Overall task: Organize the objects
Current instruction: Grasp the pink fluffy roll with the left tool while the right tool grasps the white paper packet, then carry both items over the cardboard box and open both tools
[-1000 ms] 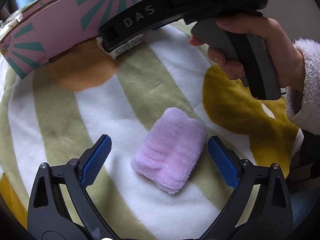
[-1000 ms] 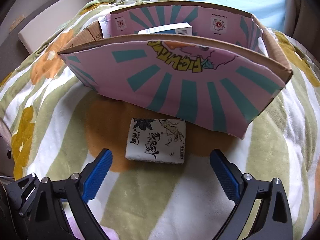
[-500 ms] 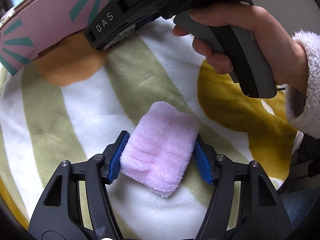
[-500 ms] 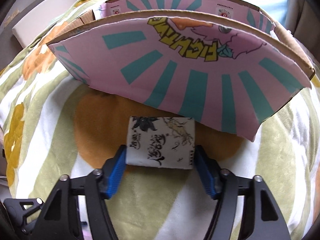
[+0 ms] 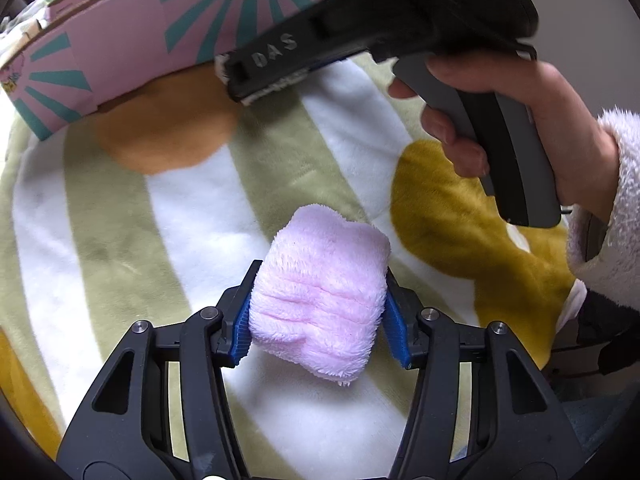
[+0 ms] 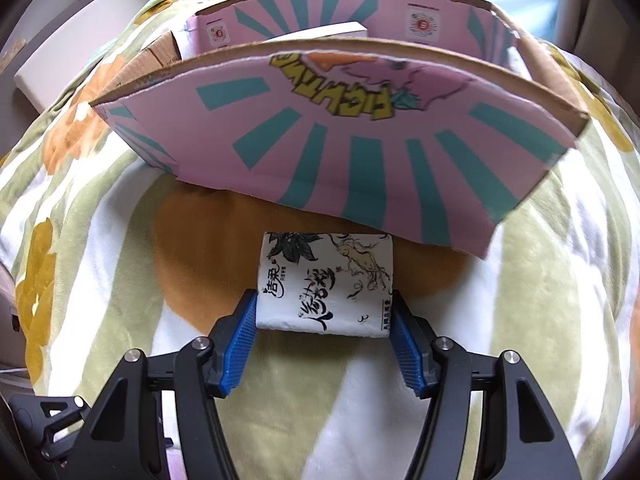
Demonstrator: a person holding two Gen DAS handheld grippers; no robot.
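Note:
A folded fluffy pink cloth [image 5: 328, 240] lies on the striped blanket [image 5: 172, 240]. My left gripper [image 5: 321, 280] has its blue pads pressed into the cloth's two sides, and its jaws are closing. A white tissue pack [image 6: 324, 268] with black ink drawings lies just in front of the pink and teal cardboard box [image 6: 340, 152]. My right gripper [image 6: 323, 300] is shut on the pack's two ends. The left wrist view shows the right gripper [image 5: 240, 80] from the side, held by a hand [image 5: 520, 112], with the box [image 5: 120, 40] behind it.
The box is open at the top, and a white carton [image 6: 320, 34] stands inside it. A white slab [image 6: 80, 52] lies beyond the blanket's edge at the far left. A fluffy white sleeve [image 5: 608, 220] reaches in from the right.
Both grippers stood wide open around their objects a second ago. Each has since shut, the left on the pink cloth, the right on the tissue pack. Neither hand has shifted much.

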